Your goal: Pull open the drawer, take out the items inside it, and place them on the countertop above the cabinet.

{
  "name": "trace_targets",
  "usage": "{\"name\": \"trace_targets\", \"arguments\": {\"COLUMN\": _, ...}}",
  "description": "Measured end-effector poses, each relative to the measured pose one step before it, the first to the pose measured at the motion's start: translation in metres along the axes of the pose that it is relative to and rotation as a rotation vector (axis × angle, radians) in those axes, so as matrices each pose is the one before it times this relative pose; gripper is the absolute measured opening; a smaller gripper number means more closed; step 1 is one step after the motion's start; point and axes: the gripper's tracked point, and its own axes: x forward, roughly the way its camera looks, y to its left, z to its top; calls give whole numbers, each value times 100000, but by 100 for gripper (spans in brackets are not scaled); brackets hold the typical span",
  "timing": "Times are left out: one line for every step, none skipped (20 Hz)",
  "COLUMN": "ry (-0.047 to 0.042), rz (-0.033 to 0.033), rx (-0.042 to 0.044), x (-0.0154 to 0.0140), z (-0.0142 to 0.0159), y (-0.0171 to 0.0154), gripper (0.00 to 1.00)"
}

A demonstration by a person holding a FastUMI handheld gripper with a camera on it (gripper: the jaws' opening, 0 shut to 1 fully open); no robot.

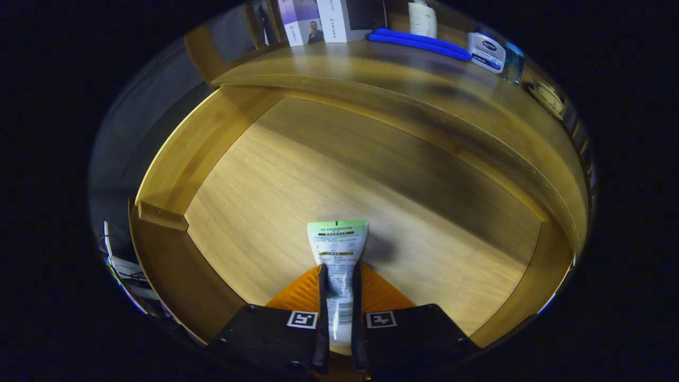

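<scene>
The wooden drawer [175,159] stands pulled open below me, its bare floor spreading ahead of the fingers. My gripper [339,278] is shut on a white tube with a green end [338,245]; both fingers press its sides, and the flat crimped end sticks out beyond the fingertips over the drawer floor. The tube casts a small shadow to its right. Beyond the drawer's far edge lies the wooden countertop [339,66].
On the countertop stand two boxes [318,20], a long blue item [419,43], a white bottle [423,18], a white and blue jar [486,51] and a small glass container [513,61]. The drawer's side walls rise left and right of the fingers.
</scene>
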Motion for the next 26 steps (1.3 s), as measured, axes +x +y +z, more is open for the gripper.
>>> {"name": "trace_targets", "arguments": {"ry": -974, "rz": -1074, "rx": 380, "x": -203, "z": -36, "y": -258, "gripper": 19}}
{"name": "trace_targets", "arguments": {"ry": -827, "rz": -1516, "rx": -900, "x": -152, "z": -32, "y": -255, "gripper": 19}}
{"name": "trace_targets", "arguments": {"ry": -675, "rz": -1154, "rx": -404, "x": -278, "z": 7, "y": -201, "gripper": 19}}
{"name": "trace_targets", "arguments": {"ry": -1409, "rz": -237, "rx": 32, "x": -431, "z": 223, "y": -69, "gripper": 19}}
{"name": "trace_targets", "arguments": {"ry": -1946, "rz": -106, "rx": 48, "x": -443, "z": 318, "y": -14, "gripper": 19}}
{"name": "trace_targets", "arguments": {"ry": -1891, "rz": 243, "rx": 962, "x": -458, "z": 417, "y": 56, "gripper": 19}}
{"name": "trace_targets", "arguments": {"ry": -2046, "rz": 608, "rx": 317, "x": -503, "z": 341, "y": 235, "gripper": 19}}
{"name": "trace_targets", "arguments": {"ry": -2256, "rz": 410, "rx": 32, "x": -599, "z": 440, "y": 209, "gripper": 19}}
{"name": "trace_targets", "arguments": {"ry": -2159, "rz": 1014, "rx": -199, "x": -495, "z": 228, "y": 364, "gripper": 19}}
{"name": "trace_targets", "arguments": {"ry": -1937, "rz": 1176, "rx": 84, "x": -590, "z": 316, "y": 391, "gripper": 19}}
{"name": "trace_targets", "arguments": {"ry": -1759, "rz": 952, "rx": -48, "x": -474, "z": 317, "y": 325, "gripper": 19}}
{"name": "trace_targets", "arguments": {"ry": -1523, "rz": 1352, "rx": -172, "x": -515, "z": 336, "y": 352, "gripper": 19}}
{"name": "trace_targets", "arguments": {"ry": -1818, "rz": 1042, "rx": -146, "x": -420, "z": 455, "y": 309, "gripper": 19}}
{"name": "trace_targets", "arguments": {"ry": -1959, "rz": 816, "rx": -276, "x": -509, "z": 548, "y": 207, "gripper": 19}}
{"name": "trace_targets", "arguments": {"ry": -2257, "rz": 749, "rx": -173, "x": -493, "z": 557, "y": 231, "gripper": 19}}
{"name": "trace_targets", "arguments": {"ry": -2244, "rz": 710, "rx": -9, "x": -615, "z": 711, "y": 181, "gripper": 19}}
{"name": "trace_targets", "arguments": {"ry": -2795, "rz": 387, "rx": 591, "x": -499, "z": 774, "y": 60, "gripper": 19}}
{"name": "trace_targets", "arguments": {"ry": -3061, "rz": 112, "rx": 948, "x": -475, "z": 1046, "y": -80, "gripper": 19}}
{"name": "trace_targets", "arguments": {"ry": -3557, "rz": -283, "rx": 1751, "x": -421, "z": 1031, "y": -141, "gripper": 19}}
{"name": "trace_targets", "arguments": {"ry": -3157, "rz": -140, "rx": 2084, "x": -307, "z": 1161, "y": -227, "gripper": 18}}
{"name": "trace_targets", "arguments": {"ry": -2552, "rz": -20, "rx": 2384, "x": -188, "z": 967, "y": -234, "gripper": 19}}
{"name": "trace_targets", "arguments": {"ry": -1538, "rz": -130, "rx": 2312, "x": -130, "z": 916, "y": -327, "gripper": 18}}
{"name": "trace_targets", "arguments": {"ry": -1792, "rz": -493, "rx": 2874, "x": 106, "z": 861, "y": -405, "gripper": 19}}
{"name": "trace_targets", "arguments": {"ry": -1322, "rz": -776, "rx": 3025, "x": 124, "z": 984, "y": -423, "gripper": 18}}
{"name": "trace_targets", "arguments": {"ry": -1499, "rz": -911, "rx": 3745, "x": 91, "z": 943, "y": -496, "gripper": 19}}
{"name": "trace_targets", "arguments": {"ry": -1532, "rz": -734, "rx": 4003, "x": 141, "z": 1071, "y": -504, "gripper": 19}}
